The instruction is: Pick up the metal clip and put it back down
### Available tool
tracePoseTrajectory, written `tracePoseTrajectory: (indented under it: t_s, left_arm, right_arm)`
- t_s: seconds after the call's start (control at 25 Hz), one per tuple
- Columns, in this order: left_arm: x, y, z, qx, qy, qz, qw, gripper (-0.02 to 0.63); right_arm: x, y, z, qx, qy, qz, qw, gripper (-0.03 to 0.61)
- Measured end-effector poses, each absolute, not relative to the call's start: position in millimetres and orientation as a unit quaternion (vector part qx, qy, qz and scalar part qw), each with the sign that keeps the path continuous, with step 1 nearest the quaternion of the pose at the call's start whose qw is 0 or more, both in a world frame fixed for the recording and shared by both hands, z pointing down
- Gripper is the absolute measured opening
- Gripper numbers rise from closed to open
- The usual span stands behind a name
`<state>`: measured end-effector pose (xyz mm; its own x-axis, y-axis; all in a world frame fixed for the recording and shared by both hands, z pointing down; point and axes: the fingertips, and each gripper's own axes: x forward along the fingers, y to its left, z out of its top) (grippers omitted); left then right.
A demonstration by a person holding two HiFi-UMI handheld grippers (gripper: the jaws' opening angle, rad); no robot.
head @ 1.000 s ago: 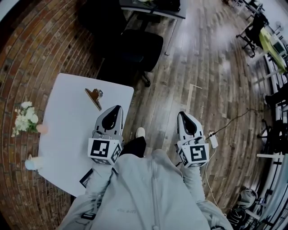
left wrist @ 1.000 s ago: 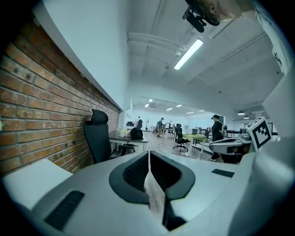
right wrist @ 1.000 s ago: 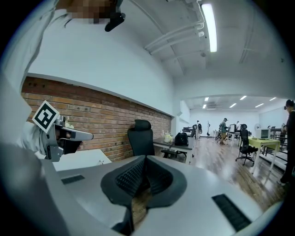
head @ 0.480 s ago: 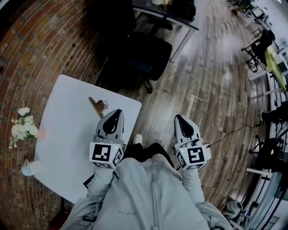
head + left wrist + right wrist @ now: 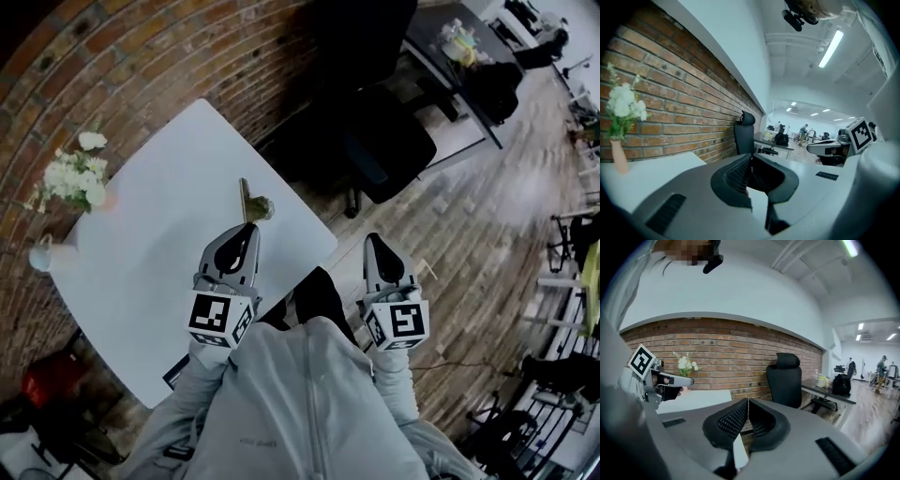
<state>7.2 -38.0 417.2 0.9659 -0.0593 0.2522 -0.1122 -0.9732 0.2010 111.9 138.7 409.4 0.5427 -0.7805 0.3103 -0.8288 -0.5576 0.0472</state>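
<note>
The brick wall (image 5: 159, 56) runs along the far left and the wooden floor (image 5: 469, 244) spreads to the right. The white table (image 5: 159, 244) stands against the wall, with a black office chair (image 5: 384, 155) just past its far right corner. The print on my grey top (image 5: 309, 412) is too small to read. My left gripper (image 5: 247, 228) hangs over the table's near right part, fingers pressed together on nothing. My right gripper (image 5: 372, 241) hangs over the floor, fingers likewise together and empty. Each carries a marker cube (image 5: 217, 316) with a black-and-white square pattern. White flowers (image 5: 70, 178) stand at the table's left edge. The metal clip (image 5: 251, 203) lies on the table just beyond my left fingertips, not between them.
</note>
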Motion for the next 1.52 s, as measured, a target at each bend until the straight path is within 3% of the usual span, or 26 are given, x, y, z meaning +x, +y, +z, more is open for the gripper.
tracePoseTrajectory:
  t_s: [0.72,1.52]
  left_arm:
    - [1.2,-90.9,387.6,0.910,-0.394,0.078,0.104,0.035]
    - [-57.2,-75.5,390.2,0.867,-0.480,0.073,0.115,0.035]
  right_arm:
    - [197.3,-19.6,386.0,0.655,-0.746,0.062,0.099,0.025]
    - [154.4,-57.8,390.8,0.575,-0.810,0.054,0.102,0.025]
